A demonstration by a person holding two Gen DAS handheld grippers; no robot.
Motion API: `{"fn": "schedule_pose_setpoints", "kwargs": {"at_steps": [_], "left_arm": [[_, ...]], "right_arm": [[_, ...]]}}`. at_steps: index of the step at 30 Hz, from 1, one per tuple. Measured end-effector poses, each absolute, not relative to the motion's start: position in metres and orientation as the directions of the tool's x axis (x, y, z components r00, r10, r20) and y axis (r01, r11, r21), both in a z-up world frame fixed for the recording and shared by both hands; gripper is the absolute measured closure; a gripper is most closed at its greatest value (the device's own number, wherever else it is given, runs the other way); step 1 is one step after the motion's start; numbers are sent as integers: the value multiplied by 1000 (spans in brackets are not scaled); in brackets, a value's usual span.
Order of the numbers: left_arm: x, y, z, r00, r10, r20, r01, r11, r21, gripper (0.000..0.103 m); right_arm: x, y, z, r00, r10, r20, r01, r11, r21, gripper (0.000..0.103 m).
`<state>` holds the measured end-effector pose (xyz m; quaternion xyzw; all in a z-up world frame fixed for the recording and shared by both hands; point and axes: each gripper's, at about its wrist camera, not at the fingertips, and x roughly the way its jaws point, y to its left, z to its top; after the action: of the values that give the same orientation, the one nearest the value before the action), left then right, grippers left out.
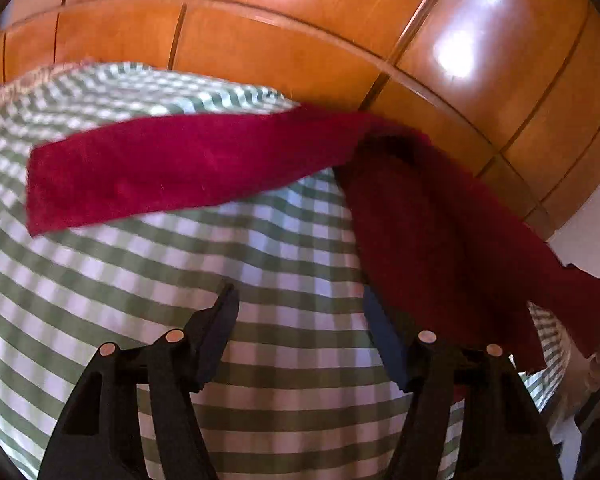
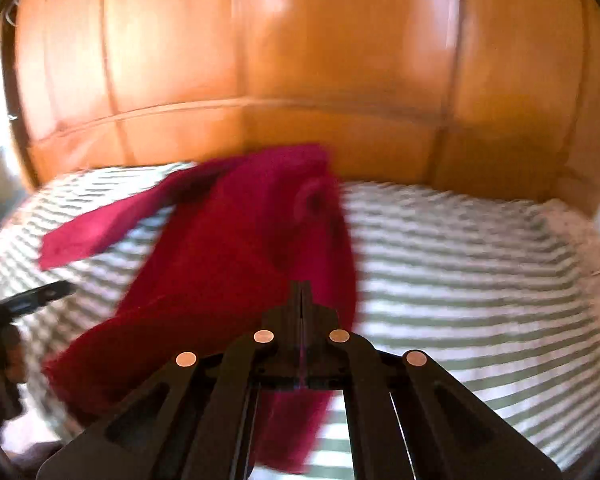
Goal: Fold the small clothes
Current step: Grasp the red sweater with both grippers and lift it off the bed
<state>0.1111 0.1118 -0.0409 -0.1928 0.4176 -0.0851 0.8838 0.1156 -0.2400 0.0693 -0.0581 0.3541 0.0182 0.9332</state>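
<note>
Your right gripper (image 2: 302,292), low in the frame's centre, is clenched on the red garment (image 2: 228,264) to lift it off the checked cloth (image 2: 460,280), while your left gripper (image 1: 300,312) stands released, jaws apart over the cloth, holding nothing.

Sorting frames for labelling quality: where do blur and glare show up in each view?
Left wrist view: bright glare patches on the wooden cabinet, mild blur on the checked cloth. Right wrist view: heavy motion blur smears the red garment; fisheye bends both.
</note>
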Motion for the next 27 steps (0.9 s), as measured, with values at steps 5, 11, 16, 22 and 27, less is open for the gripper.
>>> {"fn": "schedule_pose_setpoints", "kwargs": {"at_steps": [5,11,16,22,27], "left_arm": [[113,106,-43,622,-331,-709,-1,906,-424,40],[113,100,-47,599,-400,-694,51,883,-466,40],[121,78,-55,564,-445,-696,75,867,-493,40],[136,54,-72,487,-533,-692,80,816,-572,40],[146,31,-79,446,-558,-700,105,809,-578,90]], "right_arm": [[124,-304,94,771,-337,-541,189,932,-310,103],[184,-400,96,610,-661,-437,464,745,-479,103],[216,-454,82,525,-668,-528,530,742,-411,41],[144,-421,50,647,-159,-746,310,948,67,16],[84,-367,-4,567,205,-798,152,926,347,16]]}}
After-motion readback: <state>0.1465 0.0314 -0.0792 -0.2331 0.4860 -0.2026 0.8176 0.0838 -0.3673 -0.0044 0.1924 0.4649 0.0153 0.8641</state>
